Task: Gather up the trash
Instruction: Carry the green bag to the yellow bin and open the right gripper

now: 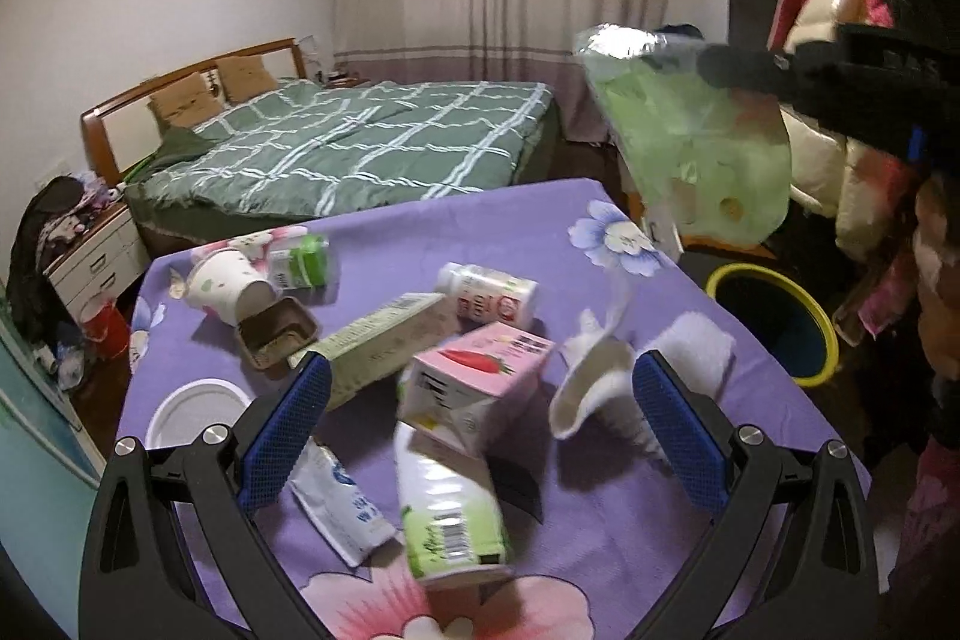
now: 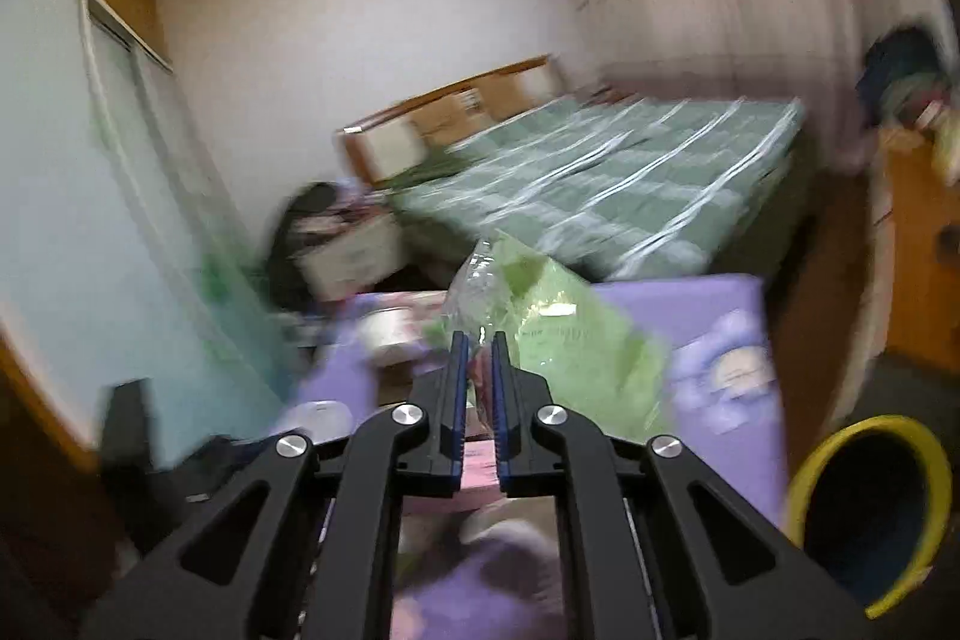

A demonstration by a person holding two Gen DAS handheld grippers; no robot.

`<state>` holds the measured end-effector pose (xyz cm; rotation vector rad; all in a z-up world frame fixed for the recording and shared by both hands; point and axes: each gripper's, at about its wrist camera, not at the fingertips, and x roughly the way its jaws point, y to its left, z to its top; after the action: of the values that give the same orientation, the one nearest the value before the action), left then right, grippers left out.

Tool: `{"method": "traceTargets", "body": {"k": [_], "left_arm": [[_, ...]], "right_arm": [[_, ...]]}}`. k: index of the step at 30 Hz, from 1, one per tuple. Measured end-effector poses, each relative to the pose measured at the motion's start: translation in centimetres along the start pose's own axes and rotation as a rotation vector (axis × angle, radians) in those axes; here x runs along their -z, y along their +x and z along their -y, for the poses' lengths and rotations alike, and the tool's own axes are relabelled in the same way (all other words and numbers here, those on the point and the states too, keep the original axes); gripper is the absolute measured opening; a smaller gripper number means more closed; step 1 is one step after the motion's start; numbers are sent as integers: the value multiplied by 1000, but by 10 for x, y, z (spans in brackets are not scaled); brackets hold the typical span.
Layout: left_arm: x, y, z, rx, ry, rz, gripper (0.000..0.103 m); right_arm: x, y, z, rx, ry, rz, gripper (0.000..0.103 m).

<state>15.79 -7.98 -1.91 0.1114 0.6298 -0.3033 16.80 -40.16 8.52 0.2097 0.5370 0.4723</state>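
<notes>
My right gripper (image 2: 478,340) is shut on a green plastic snack bag (image 2: 564,340), which hangs in the air above the table's far right corner (image 1: 690,130). A yellow-rimmed bin (image 1: 774,322) stands on the floor right of the table (image 2: 870,508). My left gripper (image 1: 480,382) is open above the purple flowered tablecloth (image 1: 480,220). Between and below its fingers lie a pink carton (image 1: 474,388), a green-labelled bottle (image 1: 450,514) and crumpled white paper (image 1: 594,376). Further off lie a long box (image 1: 372,346), a white bottle (image 1: 486,292), a paper cup (image 1: 228,286) and a brown tray (image 1: 276,340).
A white lid (image 1: 192,412) and a white pouch (image 1: 342,502) lie at the table's left. A bed (image 1: 360,142) stands behind the table, a nightstand (image 1: 96,262) at the left, hanging clothes (image 1: 840,40) at the right. A person's sleeve (image 1: 936,490) is at the right edge.
</notes>
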Motion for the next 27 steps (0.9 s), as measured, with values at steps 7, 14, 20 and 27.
{"method": "traceTargets", "body": {"k": [7, 14, 20, 27], "left_arm": [[6, 2, 9, 28, 8, -16, 99], [8, -6, 4, 8, -4, -16, 99], [6, -9, 5, -3, -14, -12, 99], [6, -4, 14, -2, -22, -26, 99]], "right_arm": [[14, -15, 8, 43, 19, 10, 8], [41, -30, 64, 242, 111, 40, 8], [79, -35, 127, 373, 219, 16, 8], [111, -19, 188, 517, 262, -49, 9]]}}
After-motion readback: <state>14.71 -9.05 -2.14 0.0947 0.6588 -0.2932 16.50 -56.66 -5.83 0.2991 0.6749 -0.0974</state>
